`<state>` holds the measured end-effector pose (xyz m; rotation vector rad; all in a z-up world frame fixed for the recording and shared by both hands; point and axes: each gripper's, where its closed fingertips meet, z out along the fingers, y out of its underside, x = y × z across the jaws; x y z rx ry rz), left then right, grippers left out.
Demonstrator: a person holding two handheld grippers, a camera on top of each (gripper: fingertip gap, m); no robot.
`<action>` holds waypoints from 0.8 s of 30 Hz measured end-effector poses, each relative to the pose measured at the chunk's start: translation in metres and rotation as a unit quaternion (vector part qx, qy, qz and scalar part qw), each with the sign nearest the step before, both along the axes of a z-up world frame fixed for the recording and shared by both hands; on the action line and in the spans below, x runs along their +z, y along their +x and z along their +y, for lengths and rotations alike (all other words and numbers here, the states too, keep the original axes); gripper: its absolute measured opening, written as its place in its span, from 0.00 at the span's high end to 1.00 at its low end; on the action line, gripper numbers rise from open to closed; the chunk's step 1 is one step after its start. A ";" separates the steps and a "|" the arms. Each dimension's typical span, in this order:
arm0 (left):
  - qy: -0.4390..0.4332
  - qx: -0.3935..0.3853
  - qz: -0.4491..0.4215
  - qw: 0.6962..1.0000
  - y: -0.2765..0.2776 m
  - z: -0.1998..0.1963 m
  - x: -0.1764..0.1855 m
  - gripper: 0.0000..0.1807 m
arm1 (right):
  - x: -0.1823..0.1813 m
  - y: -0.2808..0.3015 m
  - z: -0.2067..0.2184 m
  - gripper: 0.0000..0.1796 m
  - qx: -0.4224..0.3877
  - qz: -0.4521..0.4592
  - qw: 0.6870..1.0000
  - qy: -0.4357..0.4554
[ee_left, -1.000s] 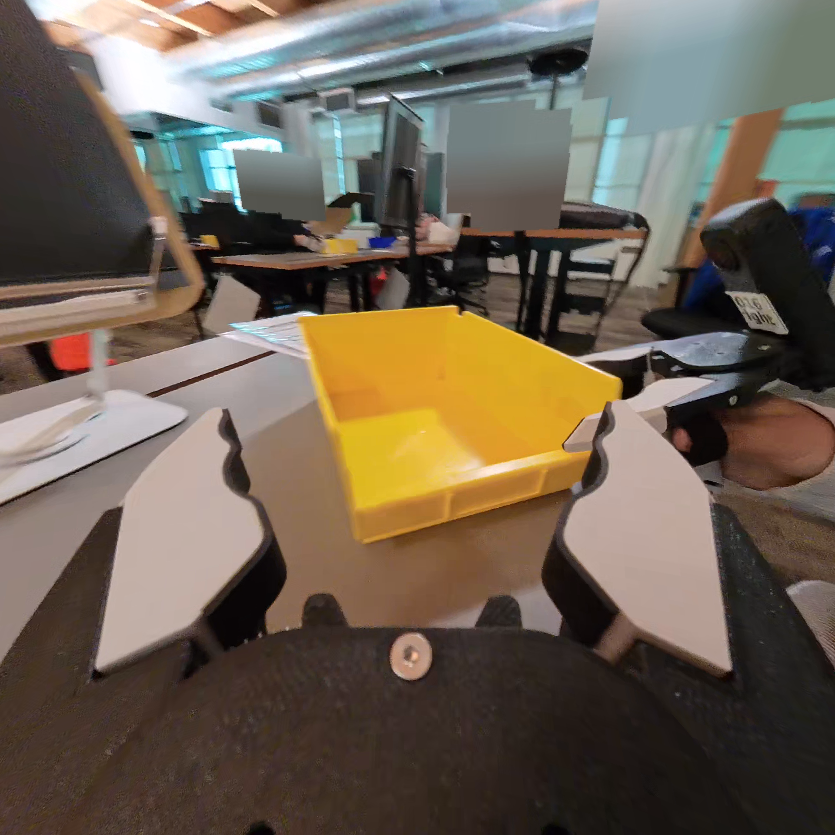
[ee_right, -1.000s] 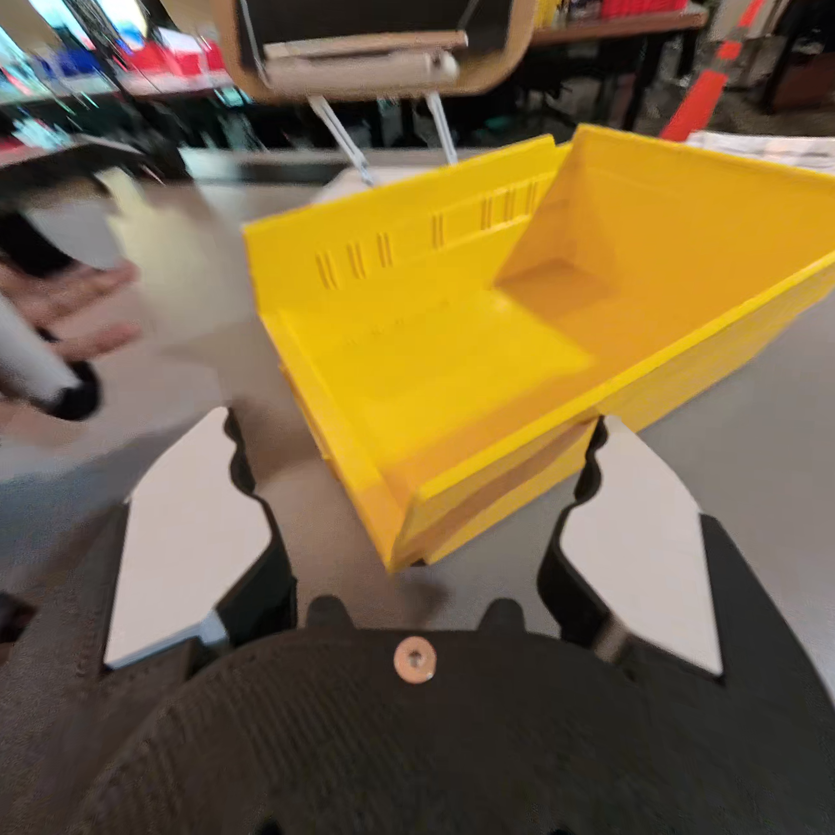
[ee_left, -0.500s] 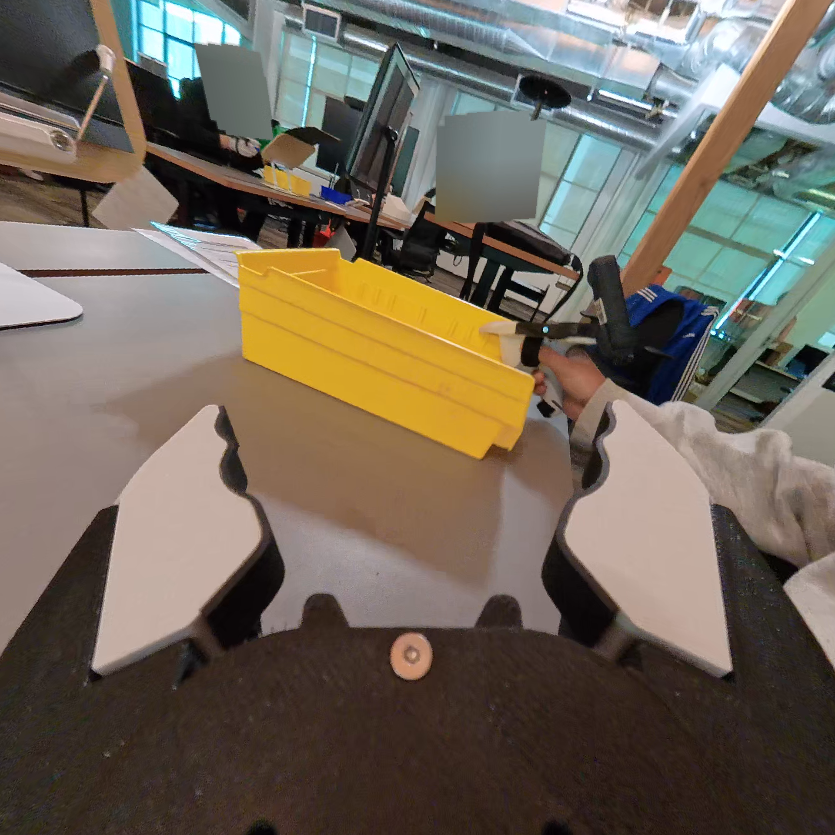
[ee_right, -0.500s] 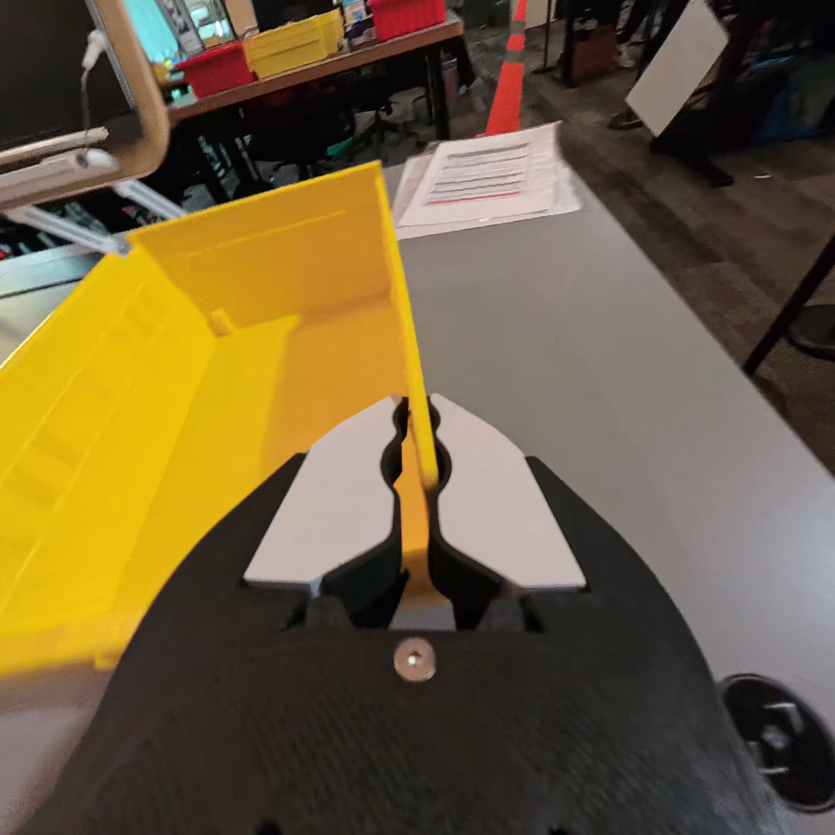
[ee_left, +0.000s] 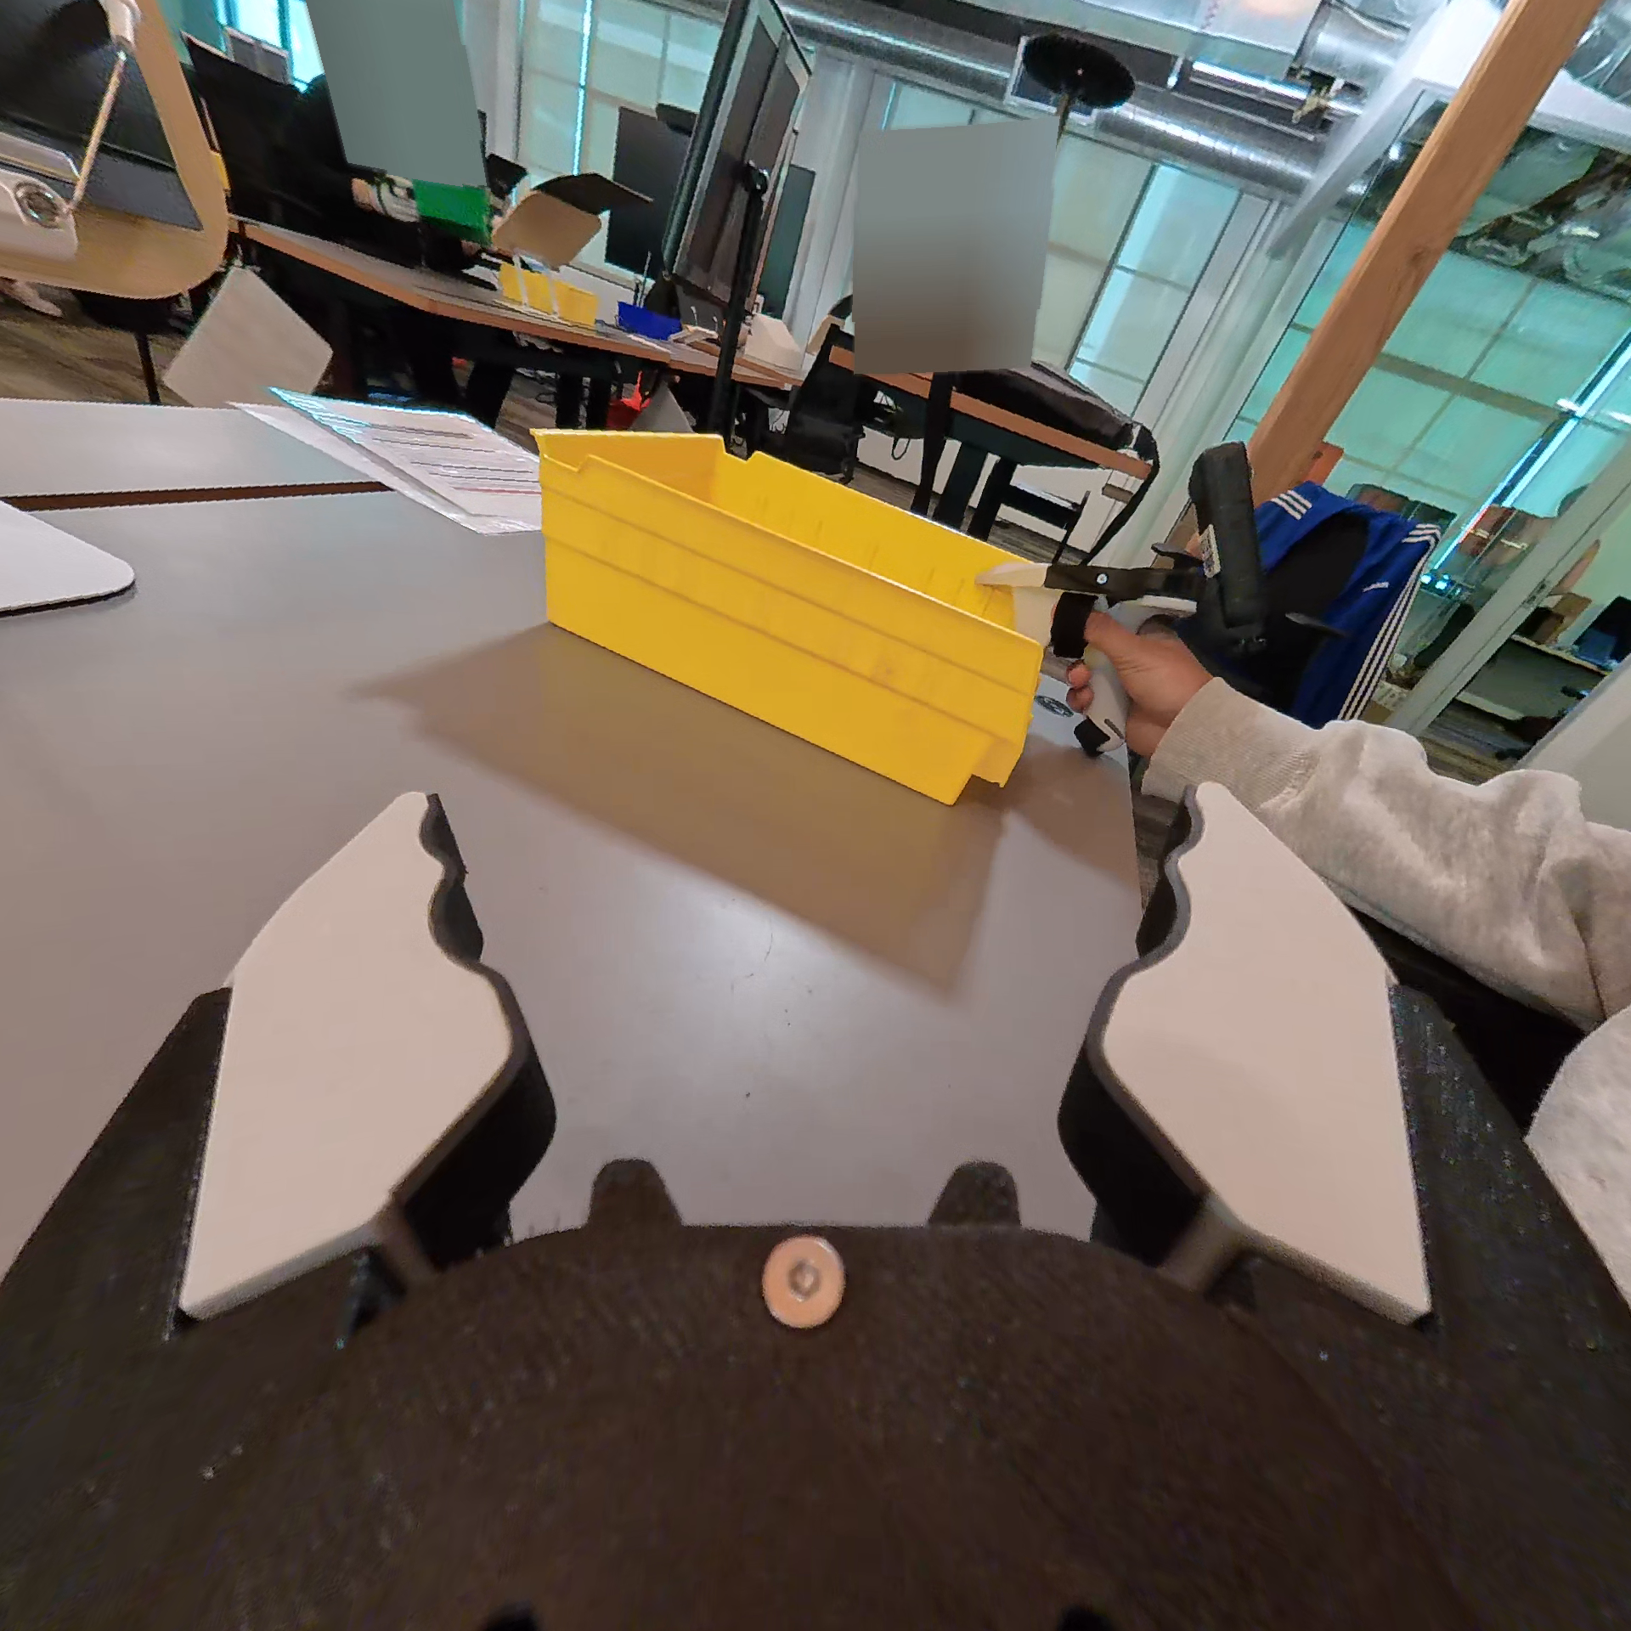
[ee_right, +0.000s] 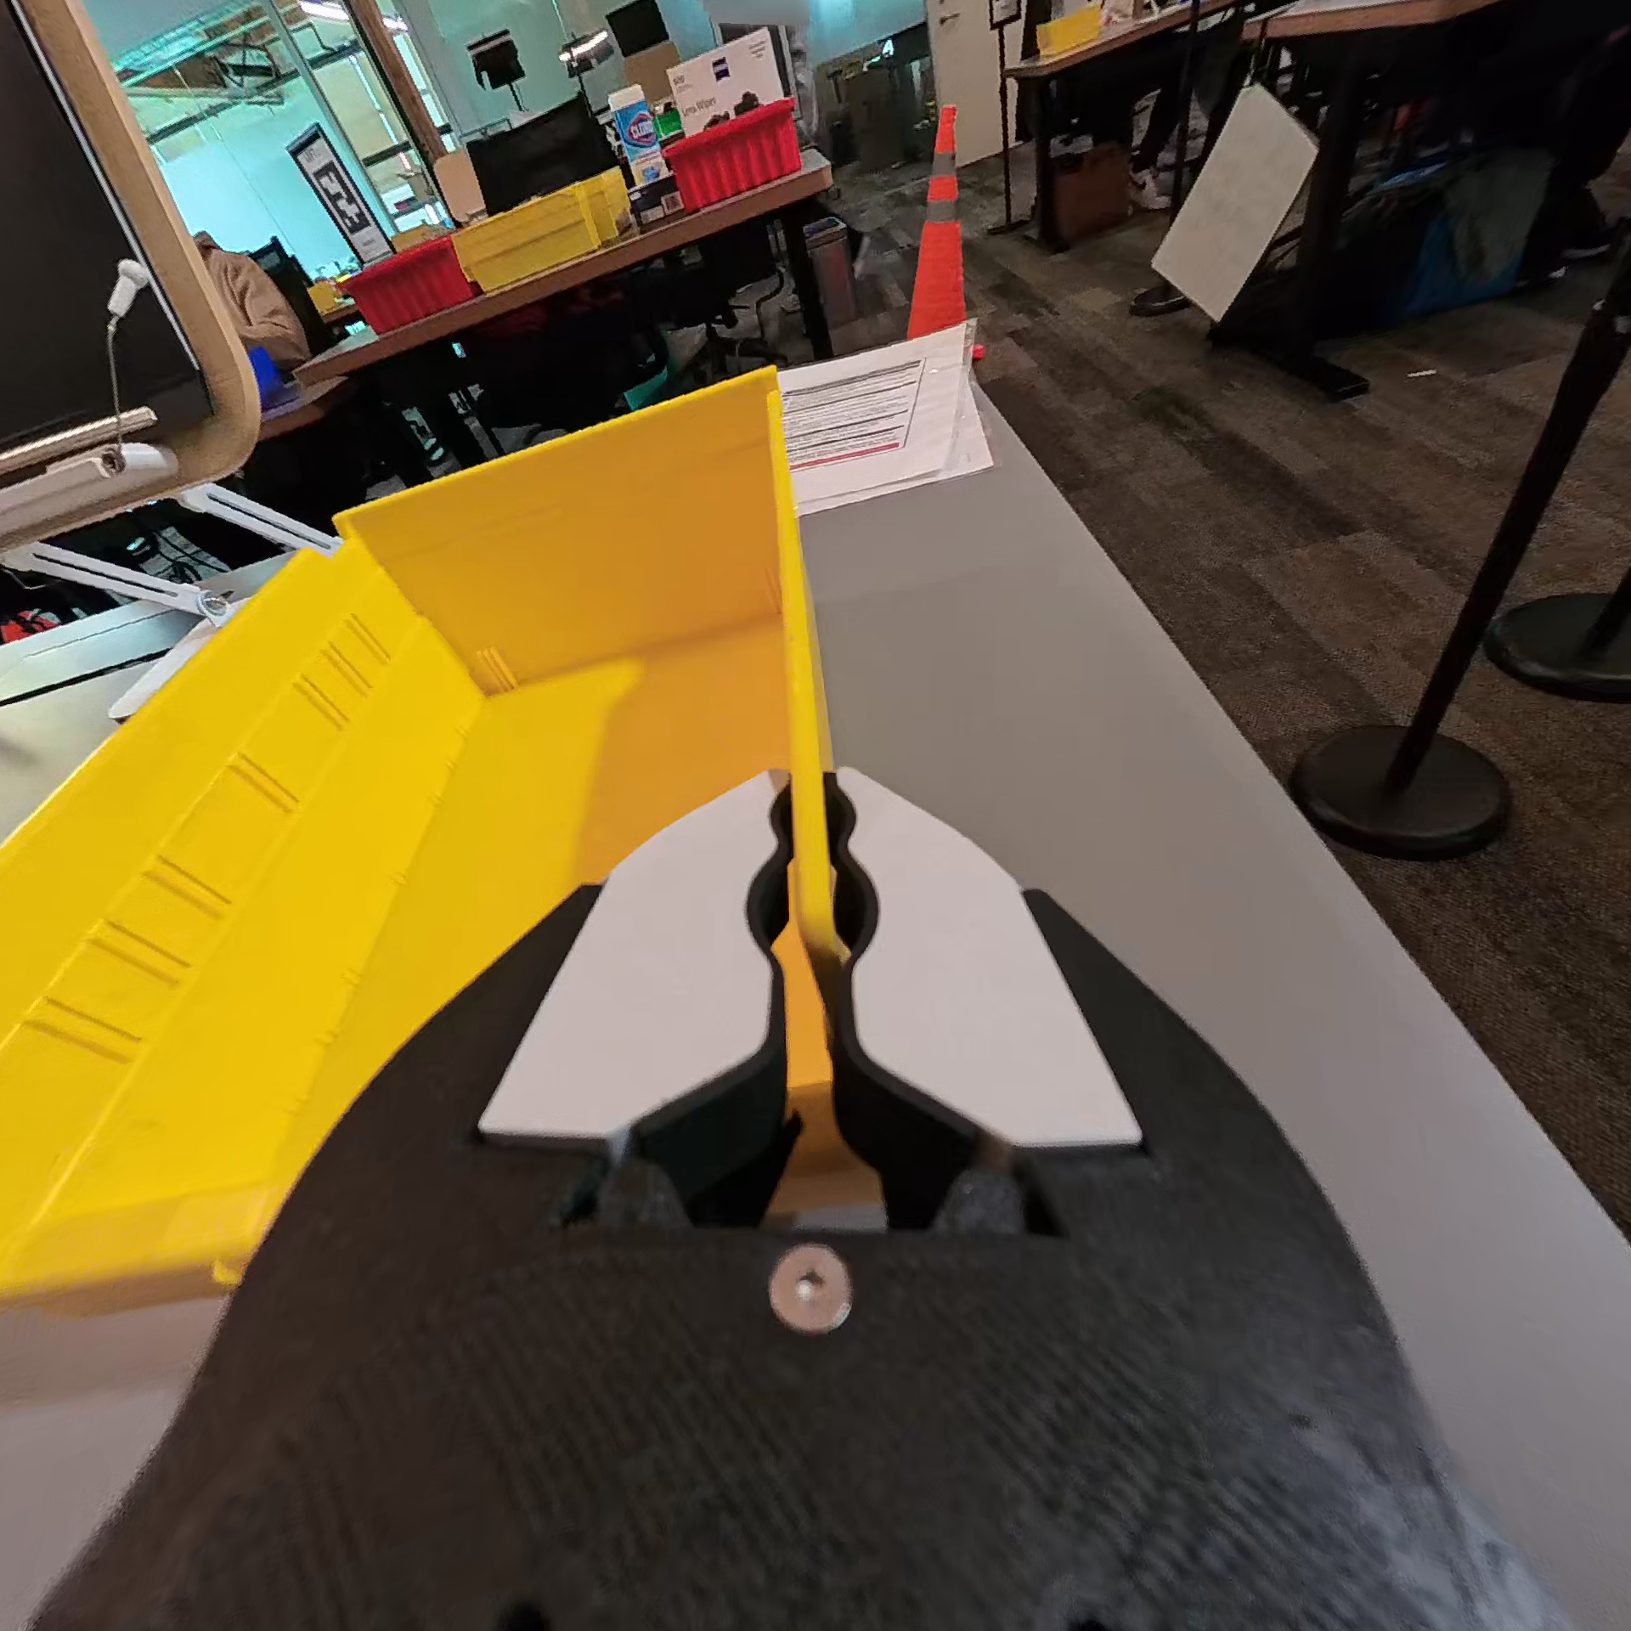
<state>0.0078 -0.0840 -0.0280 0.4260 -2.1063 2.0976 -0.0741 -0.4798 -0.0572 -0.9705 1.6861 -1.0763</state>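
A yellow plastic bin (ee_left: 777, 618) stands empty on the grey table (ee_left: 265, 671). My right gripper (ee_right: 810, 785) is shut on the bin's right side wall (ee_right: 807, 706), near its front end. In the left wrist view the right gripper (ee_left: 1015, 578) shows at the bin's far right corner, held by a hand in a grey sleeve. My left gripper (ee_left: 807, 807) is open and empty, hanging over bare table well short of the bin's near long side.
Printed sheets (ee_right: 883, 424) lie on the table beyond the bin. A monitor on a white stand (ee_right: 97, 291) is at the left. The table's right edge drops to carpet with black stanchion bases (ee_right: 1403, 785) and an orange cone (ee_right: 940, 238). My right fingertips sit around 40 centimeters from my left ones.
My right gripper closed on the bin's side wall and has kept its hold. My left gripper drew back from the bin, and the bin now lies side-on to it.
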 end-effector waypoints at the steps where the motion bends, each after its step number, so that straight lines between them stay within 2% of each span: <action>1: 0.001 0.000 -0.001 1.000 0.000 0.000 0.000 0.19 | 0.000 -0.001 -0.002 0.97 -0.010 0.004 1.000 -0.007; 2: 0.002 0.000 -0.002 1.000 0.000 0.000 0.000 0.19 | 0.002 -0.003 -0.005 0.96 -0.031 0.005 0.999 -0.018; 4: 0.005 0.002 -0.005 1.000 0.001 0.000 -0.001 0.19 | 0.026 -0.010 -0.008 0.83 -0.067 -0.033 0.996 -0.047; 5: 0.006 0.003 -0.007 1.000 0.002 0.000 -0.002 0.19 | 0.043 -0.015 -0.002 0.80 -0.067 -0.062 0.994 -0.056; 7: 0.009 0.007 -0.009 1.000 0.004 0.000 -0.003 0.19 | 0.084 -0.024 0.026 0.79 -0.048 -0.137 0.986 -0.078; 9: 0.013 0.012 -0.010 1.000 0.007 0.000 -0.004 0.19 | 0.120 -0.027 0.076 0.83 0.011 -0.207 0.973 -0.097; 12: 0.025 0.015 -0.011 1.000 0.011 0.000 -0.009 0.19 | 0.155 -0.023 0.196 0.92 0.196 -0.304 0.924 -0.126; 15: 0.037 0.009 -0.008 0.999 0.010 -0.003 -0.013 0.20 | 0.123 0.003 0.301 0.93 0.357 -0.255 0.895 -0.076; 18: 0.048 0.012 -0.017 0.999 0.012 0.000 -0.013 0.22 | 0.082 0.016 0.365 0.89 0.477 -0.178 0.861 0.014; 20: 0.045 0.032 -0.031 0.998 0.019 0.008 -0.004 0.25 | 0.067 0.018 0.379 0.87 0.515 -0.143 0.844 0.046; 24: 0.057 0.114 -0.059 0.990 0.059 0.042 0.010 0.31 | 0.054 0.022 0.368 0.86 0.508 -0.118 0.849 0.085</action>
